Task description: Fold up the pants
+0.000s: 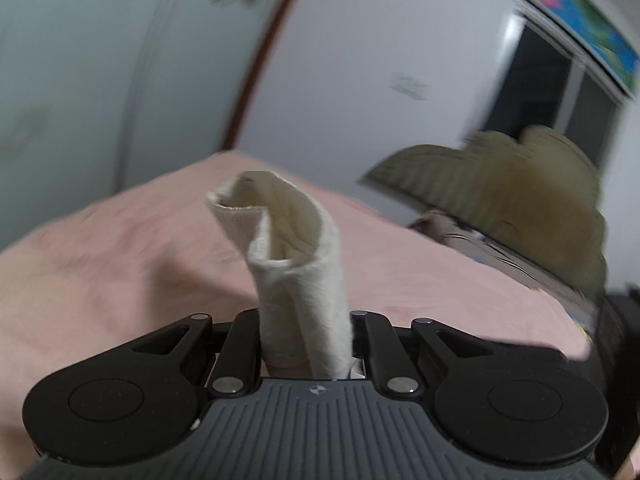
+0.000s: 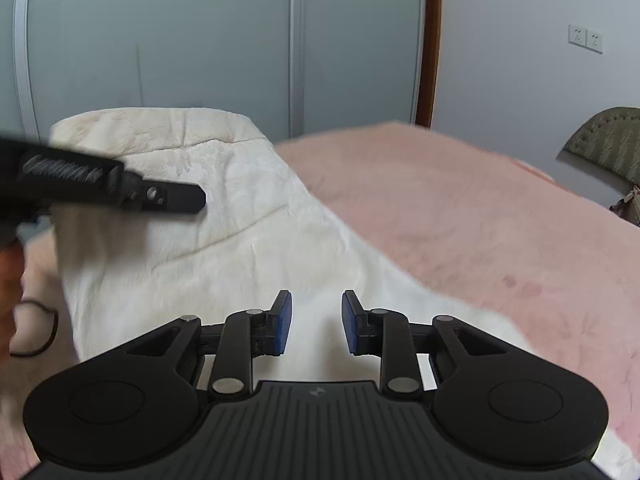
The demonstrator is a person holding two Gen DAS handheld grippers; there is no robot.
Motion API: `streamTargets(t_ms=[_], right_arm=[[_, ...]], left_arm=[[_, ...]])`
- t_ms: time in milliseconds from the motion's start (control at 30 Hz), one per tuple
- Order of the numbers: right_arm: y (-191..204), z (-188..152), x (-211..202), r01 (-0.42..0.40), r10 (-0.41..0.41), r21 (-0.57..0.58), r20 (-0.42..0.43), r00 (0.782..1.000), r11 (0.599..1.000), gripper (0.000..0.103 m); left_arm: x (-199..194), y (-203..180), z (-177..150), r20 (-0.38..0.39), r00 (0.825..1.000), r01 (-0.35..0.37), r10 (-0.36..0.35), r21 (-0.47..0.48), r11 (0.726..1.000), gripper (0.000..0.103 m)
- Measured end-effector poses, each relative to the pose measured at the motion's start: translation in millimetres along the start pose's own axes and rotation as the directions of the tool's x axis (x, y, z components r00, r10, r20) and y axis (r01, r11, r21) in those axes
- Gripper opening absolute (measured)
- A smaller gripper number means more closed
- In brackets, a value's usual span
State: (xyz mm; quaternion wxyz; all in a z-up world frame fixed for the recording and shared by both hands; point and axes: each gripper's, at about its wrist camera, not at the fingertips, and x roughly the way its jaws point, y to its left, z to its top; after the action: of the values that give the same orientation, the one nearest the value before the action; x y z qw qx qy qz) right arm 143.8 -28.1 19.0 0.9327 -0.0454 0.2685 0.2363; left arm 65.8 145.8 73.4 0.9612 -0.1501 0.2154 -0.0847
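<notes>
R gripper [image 2: 316, 322] jaws apart, empty, just over the cream pants [image 2: 240, 248] spread on the pink bed [image 2: 480, 208] towards its left side. L gripper [image 1: 306, 340] clamps a bunched pants edge, lifted off bed. Keep L pull taut & level w/ far edge; R should pin the crease before laying down.

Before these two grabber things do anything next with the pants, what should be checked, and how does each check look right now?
1. Left gripper clamped on the pants: ok, cloth bunched between its jaws.
2. Right gripper free: ok, open, holding nothing.
3. Right gripper over cloth: ok.
4. Pants lying flat on the bed: not ok, one part is raised.
5. Two grippers apart: ok.
6. Left grip secure: cannot tell, blurred.
</notes>
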Motion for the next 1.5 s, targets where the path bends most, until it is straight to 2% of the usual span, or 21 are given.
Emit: streamTargets(t_ms=[100, 233, 433, 633, 800, 967, 1100, 1167, 1233, 1267, 1300, 1367, 1433, 1467, 1500], right_arm=[[-10, 2, -26, -0.034, 0.035, -0.004, 0.066, 0.997, 0.999, 0.046], [-20, -8, -66, 0.000, 0.006, -0.055, 0.118, 0.993, 0.998, 0.046], [-57, -36, -122, 0.062, -0.049, -0.086, 0.153, 0.987, 0.994, 0.046], [-93, -74, -167, 0.139, -0.124, -0.106, 0.131, 0.984, 0.985, 0.046], [-112, -102, -194, 0.190, -0.181, -0.085, 0.102, 0.978, 0.978, 0.046], [-118, -121, -201, 0.223, -0.220, -0.073, 0.046, 0.974, 0.972, 0.046], [-127, -138, -209, 0.234, -0.234, -0.046, 0.018, 0.972, 0.971, 0.046], [-131, -147, -214, 0.238, -0.238, -0.025, 0.002, 0.971, 0.971, 0.046], [-135, -153, -218, 0.242, -0.242, -0.002, -0.024, 0.970, 0.970, 0.046], [-136, -156, -221, 0.246, -0.245, 0.008, -0.038, 0.969, 0.969, 0.047], [-137, -159, -227, 0.252, -0.250, 0.021, -0.057, 0.966, 0.967, 0.050], [-137, -166, -242, 0.277, -0.272, 0.047, -0.089, 0.958, 0.960, 0.053], [-137, -174, -260, 0.305, -0.294, 0.091, -0.115, 0.949, 0.948, 0.054], [-140, -175, -269, 0.334, -0.319, 0.115, -0.134, 0.938, 0.935, 0.054], [-143, -172, -275, 0.378, -0.357, 0.134, -0.156, 0.921, 0.916, 0.054]], left_arm=[[-5, -40, -8, 0.017, 0.998, 0.066, -0.067, 0.081, 0.995, 0.013], [-3, -89, -19, 0.024, 0.992, 0.115, -0.121, 0.172, 0.978, 0.013], [14, -154, -42, -0.045, 0.973, 0.229, -0.224, 0.221, 0.948, 0.014], [26, -220, -81, -0.092, 0.958, 0.287, -0.272, 0.318, 0.904, 0.017], [39, -256, -112, -0.168, 0.935, 0.351, -0.312, 0.337, 0.873, 0.017], [53, -277, -137, -0.240, 0.920, 0.380, -0.310, 0.348, 0.857, 0.017], [70, -286, -149, -0.282, 0.911, 0.389, -0.301, 0.347, 0.853, 0.023], [74, -286, -154, -0.313, 0.901, 0.402, -0.302, 0.338, 0.851, 0.027], [78, -284, -158, -0.355, 0.882, 0.426, -0.310, 0.318, 0.847, 0.037], [80, -283, -159, -0.378, 0.869, 0.443, -0.320, 0.304, 0.843, 0.040], [81, -282, -160, -0.400, 0.852, 0.466, -0.338, 0.286, 0.837, 0.049], [79, -276, -159, -0.440, 0.805, 0.532, -0.398, 0.238, 0.813, 0.058], [72, -272, -158, -0.454, 0.761, 0.598, -0.464, 0.212, 0.773, 0.071], [69, -270, -155, -0.457, 0.743, 0.622, -0.489, 0.200, 0.757, 0.073], [65, -267, -153, -0.454, 0.733, 0.635, -0.506, 0.191, 0.748, 0.075]])
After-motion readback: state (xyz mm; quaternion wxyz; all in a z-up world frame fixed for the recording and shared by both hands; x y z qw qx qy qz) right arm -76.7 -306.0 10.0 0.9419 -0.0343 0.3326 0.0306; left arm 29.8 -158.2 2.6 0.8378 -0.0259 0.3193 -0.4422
